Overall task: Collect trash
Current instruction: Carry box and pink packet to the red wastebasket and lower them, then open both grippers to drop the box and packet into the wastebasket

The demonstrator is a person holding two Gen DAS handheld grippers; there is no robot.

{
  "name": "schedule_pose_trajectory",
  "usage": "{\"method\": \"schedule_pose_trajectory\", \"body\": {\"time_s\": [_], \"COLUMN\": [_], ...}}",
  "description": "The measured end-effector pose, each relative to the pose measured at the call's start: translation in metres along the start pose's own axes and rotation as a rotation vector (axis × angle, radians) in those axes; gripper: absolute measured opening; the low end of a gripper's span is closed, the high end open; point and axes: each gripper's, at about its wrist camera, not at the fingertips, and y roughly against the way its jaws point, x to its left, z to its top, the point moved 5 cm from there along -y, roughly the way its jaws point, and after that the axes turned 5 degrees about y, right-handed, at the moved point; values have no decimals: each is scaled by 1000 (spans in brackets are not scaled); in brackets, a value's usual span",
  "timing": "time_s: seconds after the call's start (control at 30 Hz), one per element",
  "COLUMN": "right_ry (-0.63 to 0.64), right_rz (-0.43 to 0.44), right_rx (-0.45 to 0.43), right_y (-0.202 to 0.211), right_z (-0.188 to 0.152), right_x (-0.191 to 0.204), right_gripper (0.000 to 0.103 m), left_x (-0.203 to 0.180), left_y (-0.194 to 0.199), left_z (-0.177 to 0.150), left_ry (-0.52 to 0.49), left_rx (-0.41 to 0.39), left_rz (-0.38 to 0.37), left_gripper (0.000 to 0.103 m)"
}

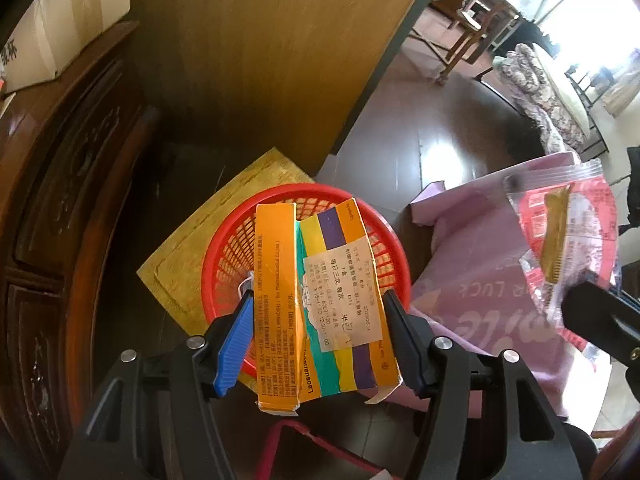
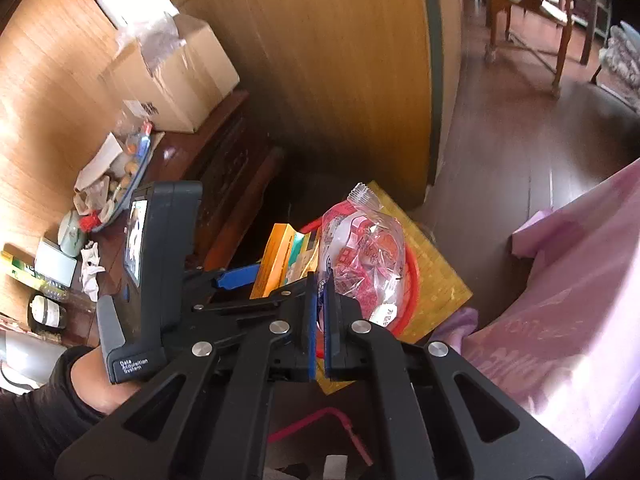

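My left gripper (image 1: 316, 316) is shut on a torn-open orange medicine box (image 1: 320, 300) with striped sides and a white label. It holds the box over a red mesh basket (image 1: 304, 194) on the floor. In the right wrist view the same box (image 2: 280, 260) shows beside that gripper's blue pad (image 2: 236, 274). My right gripper (image 2: 320, 284) is shut on the lower edge of a clear plastic bag (image 2: 364, 256) with red print, which hangs over the basket's rim (image 2: 414, 276). The left wrist view shows this bag (image 1: 568, 232) to the right of the basket.
The basket stands on a yellow mat (image 1: 180, 264). A dark carved cabinet (image 1: 60, 220) at the left carries a cardboard box (image 2: 180, 72) and cluttered small items (image 2: 92, 216). A wood panel (image 1: 260, 60) rises behind. Pink cloth (image 2: 560, 320) lies at the right, with chairs (image 2: 532, 20) farther off.
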Motion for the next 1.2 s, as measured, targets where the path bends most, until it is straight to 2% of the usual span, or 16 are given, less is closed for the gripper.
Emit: {"method": "schedule_pose_trajectory", "body": {"time_s": [0.23, 0.43, 0.5, 0.6, 0.73, 0.93, 1.0, 1.07, 1.2], "right_ry": [-42, -70, -84, -108, -153, -181, -192, -206, -242], "right_rz": [29, 44, 52, 67, 69, 69, 64, 60, 71], "right_rx": [86, 113, 116, 129, 131, 71, 49, 21, -38], "right_y": [-38, -55, -58, -64, -66, -53, -47, -40, -21], "right_z": [4, 3, 2, -1, -1, 0, 0, 0, 0], "right_x": [-4, -9, -11, -15, -21, -27, -29, -32, -40], "right_gripper": [4, 4, 7, 9, 42, 47, 51, 60, 64], "left_x": [12, 14, 13, 12, 13, 17, 16, 14, 6], "left_y": [-22, -33, -34, -35, -39, -37, -34, -30, -22], "left_z": [-4, -8, -8, -9, -9, -10, -9, -8, -8], "left_ry": [29, 37, 37, 41, 43, 56, 49, 49, 37], "left_rx": [40, 62, 62, 61, 72, 86, 79, 75, 63], "left_rz": [20, 35, 37, 41, 60, 82, 90, 90, 88], "left_gripper": [63, 63, 64, 67, 70, 77, 78, 78, 78]}}
